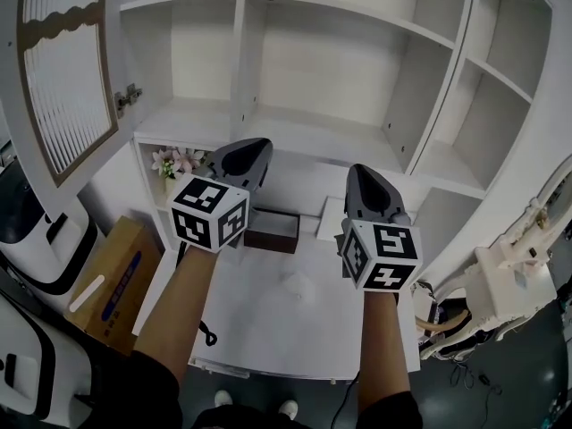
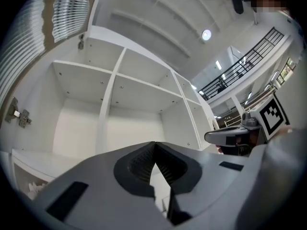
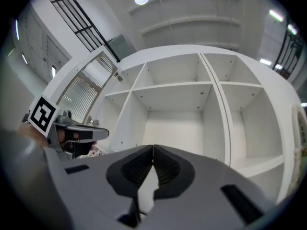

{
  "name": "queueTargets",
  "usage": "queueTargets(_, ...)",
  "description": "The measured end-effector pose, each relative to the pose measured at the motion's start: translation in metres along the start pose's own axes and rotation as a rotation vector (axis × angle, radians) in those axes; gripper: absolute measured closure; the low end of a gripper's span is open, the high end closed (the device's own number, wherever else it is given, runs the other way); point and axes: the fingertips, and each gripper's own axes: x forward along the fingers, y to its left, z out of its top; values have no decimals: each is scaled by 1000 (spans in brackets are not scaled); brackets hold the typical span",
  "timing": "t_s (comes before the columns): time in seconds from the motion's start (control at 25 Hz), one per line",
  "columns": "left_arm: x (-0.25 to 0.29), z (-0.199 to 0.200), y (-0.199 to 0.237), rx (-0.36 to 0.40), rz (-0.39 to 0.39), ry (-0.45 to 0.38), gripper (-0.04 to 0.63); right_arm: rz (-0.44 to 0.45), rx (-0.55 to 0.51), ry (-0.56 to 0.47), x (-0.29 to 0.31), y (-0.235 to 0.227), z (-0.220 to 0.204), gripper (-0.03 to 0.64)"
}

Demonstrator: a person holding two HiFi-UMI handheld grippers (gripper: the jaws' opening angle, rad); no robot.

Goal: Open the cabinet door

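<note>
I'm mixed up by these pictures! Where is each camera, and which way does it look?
Head view: on the person's head, looking down at the open cabinet, left tool, right tool and forearms.
Left gripper view: on the left tool, looking up into the cabinet; its shut jaws show.
Right gripper view: on the right tool, facing the cabinet; its shut jaws show.
All three show the open door.

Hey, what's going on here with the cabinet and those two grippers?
A person holds a gripper in each hand in front of a white cabinet. The left gripper and the right gripper are both shut with nothing between their jaws, and neither touches the cabinet. The slatted cabinet door on the left already stands swung wide open, exposing the shelves, so the opening looks done.
</note>
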Motion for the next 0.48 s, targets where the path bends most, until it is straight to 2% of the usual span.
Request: queueTargets(0.48, -17, -53, 8, -31, 42, 81, 586, 37, 41, 55, 3, 19, -49, 597)
